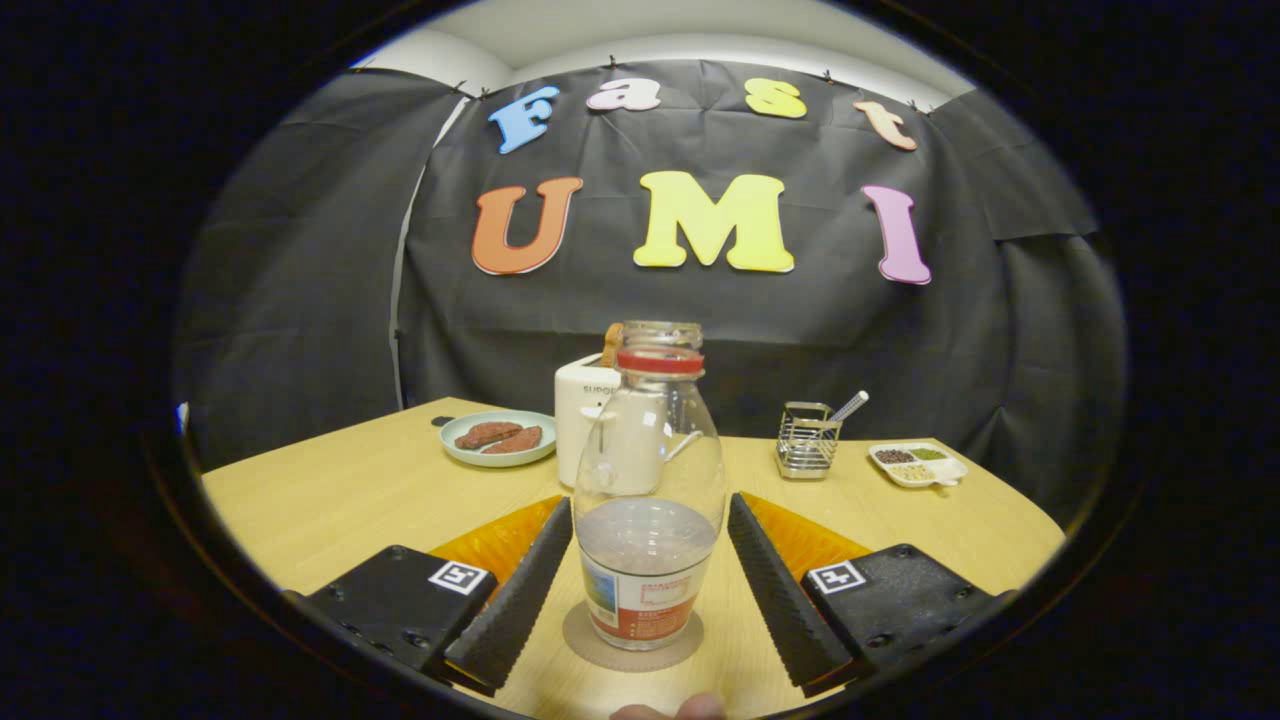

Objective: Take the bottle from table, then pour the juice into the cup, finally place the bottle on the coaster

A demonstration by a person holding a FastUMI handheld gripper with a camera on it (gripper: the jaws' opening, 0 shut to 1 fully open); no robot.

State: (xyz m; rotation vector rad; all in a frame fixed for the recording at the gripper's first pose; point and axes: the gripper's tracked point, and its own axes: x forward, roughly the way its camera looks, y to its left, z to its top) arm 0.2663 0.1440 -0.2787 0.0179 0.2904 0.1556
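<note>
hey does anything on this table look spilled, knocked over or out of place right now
Nothing stands out. The clear glass bottle with the red collar stands upright on the round brown coaster, between the open gripper's fingers. No spill shows on the light wooden table.

A: Where does the gripper view sit?

B: On the gripper (649, 590), low over the table (330, 500), looking forward along the two fingers (515, 590) toward the cloth wall (700, 320).

A: How near?

B: Close. The bottle (649, 490) stands between the fingers on its coaster (632, 640) and is the nearest thing ahead; the jaws stand spread, apart from it. The toaster (582, 415), plate (498, 438), rack (806, 440) and dish (918, 464) lie well beyond.

A: Overlap?

B: Single view.
</note>
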